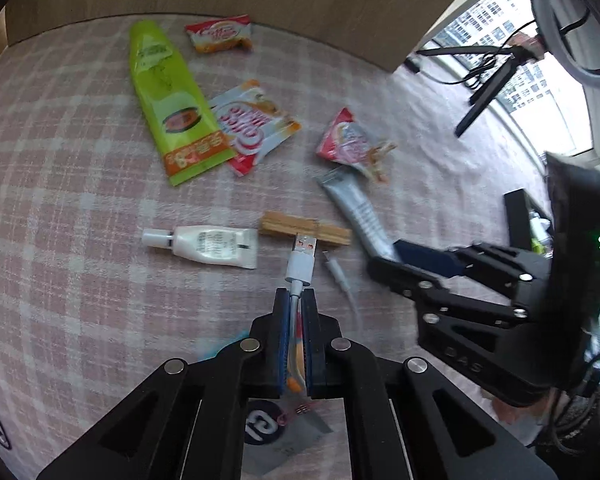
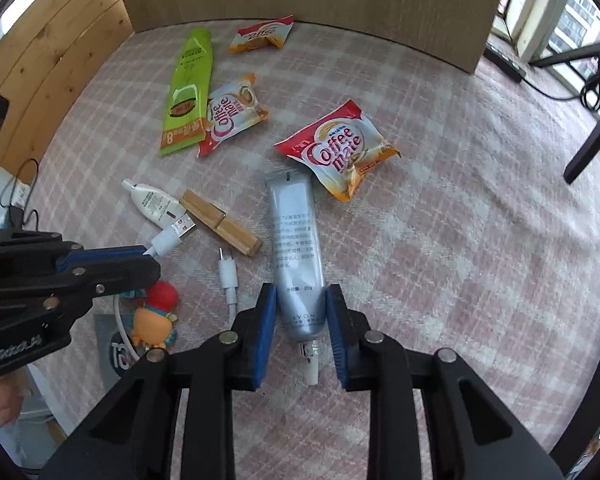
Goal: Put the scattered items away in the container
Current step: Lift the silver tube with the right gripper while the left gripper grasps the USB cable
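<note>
Presently we list, left to right: our left gripper (image 2: pixel 150 254) pinching the white USB cable (image 1: pixel 300 266) just behind its plug; beside it the wooden clothespin (image 2: pixel 219 222); then our right gripper (image 2: pixel 302 332), fingers spread either side of the silver tube (image 2: pixel 296 256), seemingly not touching it, on the checked cloth (image 2: pixel 440 260).

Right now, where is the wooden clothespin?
In the right wrist view, the wooden clothespin lies left of centre, between the white tube and the silver tube, the USB plug overlapping it.
</note>
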